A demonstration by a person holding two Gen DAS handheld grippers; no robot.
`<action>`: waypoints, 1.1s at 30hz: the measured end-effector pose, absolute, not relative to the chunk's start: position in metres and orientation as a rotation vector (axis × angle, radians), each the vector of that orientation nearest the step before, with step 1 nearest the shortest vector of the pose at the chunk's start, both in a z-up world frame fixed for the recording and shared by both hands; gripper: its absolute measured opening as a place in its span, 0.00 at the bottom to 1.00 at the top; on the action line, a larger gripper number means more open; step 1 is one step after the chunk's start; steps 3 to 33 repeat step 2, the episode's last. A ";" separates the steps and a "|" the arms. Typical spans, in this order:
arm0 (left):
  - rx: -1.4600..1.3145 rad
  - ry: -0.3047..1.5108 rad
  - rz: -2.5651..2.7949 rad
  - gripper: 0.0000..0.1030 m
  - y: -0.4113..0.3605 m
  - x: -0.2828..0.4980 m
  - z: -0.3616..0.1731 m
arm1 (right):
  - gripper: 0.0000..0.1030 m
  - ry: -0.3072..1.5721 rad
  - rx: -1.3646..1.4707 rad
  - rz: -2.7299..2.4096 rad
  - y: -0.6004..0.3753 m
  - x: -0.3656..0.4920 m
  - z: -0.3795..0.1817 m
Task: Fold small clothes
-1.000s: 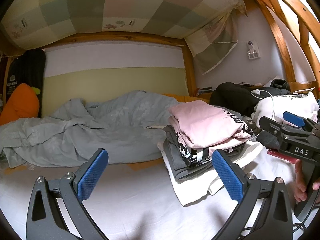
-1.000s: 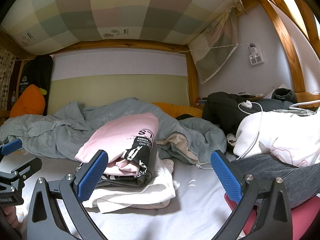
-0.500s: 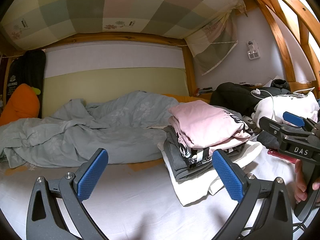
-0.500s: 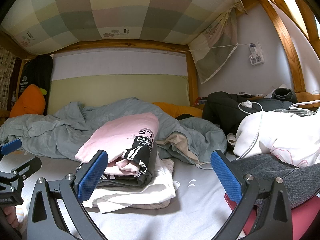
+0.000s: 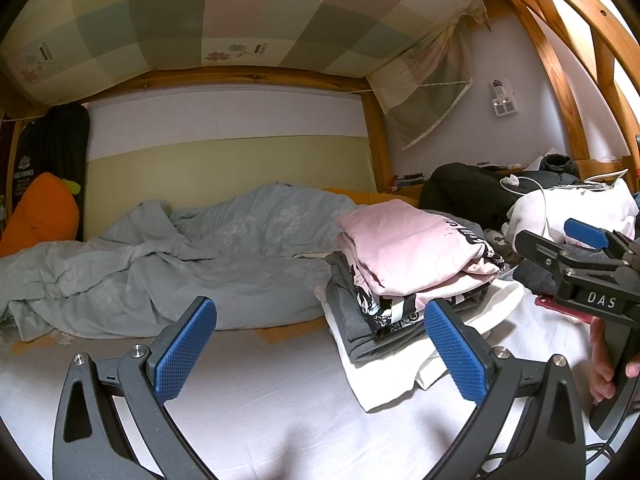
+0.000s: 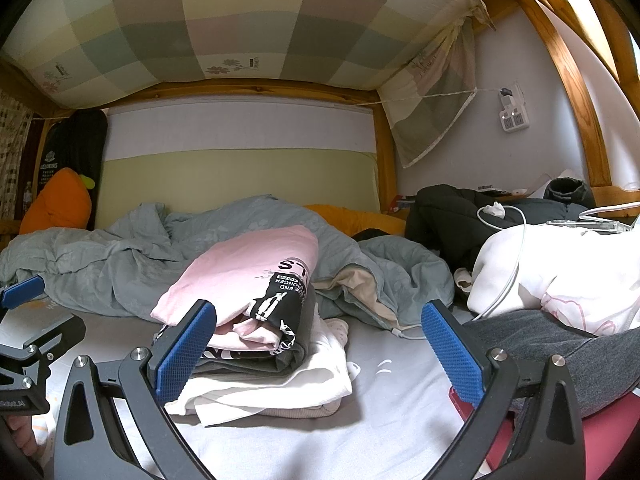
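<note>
- Bunk-bed scene: white sheet (image 5: 248, 392) below your jaws, a rumpled grey duvet (image 5: 168, 256) beyond them.
- Your left gripper (image 5: 320, 356) has its jaws spread wide, holding nothing.
- Right gripper (image 6: 318, 354) likewise: jaws apart and empty.
- The folded stack (image 6: 256, 332), pink top uppermost, sits just ahead of the right jaws, toward their left finger; it lies ahead and right of the left jaws.
- Likely next garment: the grey piece (image 6: 560, 348) under the right jaws' right finger.
- Pinch one layer at an edge, drag it onto bare sheet, and keep clear of the white cable (image 6: 516, 256).
</note>
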State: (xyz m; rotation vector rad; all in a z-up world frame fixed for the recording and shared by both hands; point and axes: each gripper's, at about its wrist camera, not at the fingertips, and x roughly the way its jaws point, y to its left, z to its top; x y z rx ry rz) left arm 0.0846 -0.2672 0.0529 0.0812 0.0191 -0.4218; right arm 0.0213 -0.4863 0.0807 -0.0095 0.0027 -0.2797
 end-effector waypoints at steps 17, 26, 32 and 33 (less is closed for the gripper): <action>0.082 0.020 -0.424 1.00 -0.267 0.084 0.053 | 1.00 0.003 -0.009 -0.279 -0.486 0.021 0.081; 0.082 0.020 -0.424 1.00 -0.267 0.084 0.053 | 1.00 0.003 -0.009 -0.279 -0.486 0.021 0.081; 0.082 0.020 -0.424 1.00 -0.267 0.084 0.053 | 1.00 0.003 -0.009 -0.279 -0.486 0.021 0.081; 0.082 0.020 -0.424 1.00 -0.267 0.084 0.053 | 1.00 0.003 -0.009 -0.279 -0.486 0.021 0.081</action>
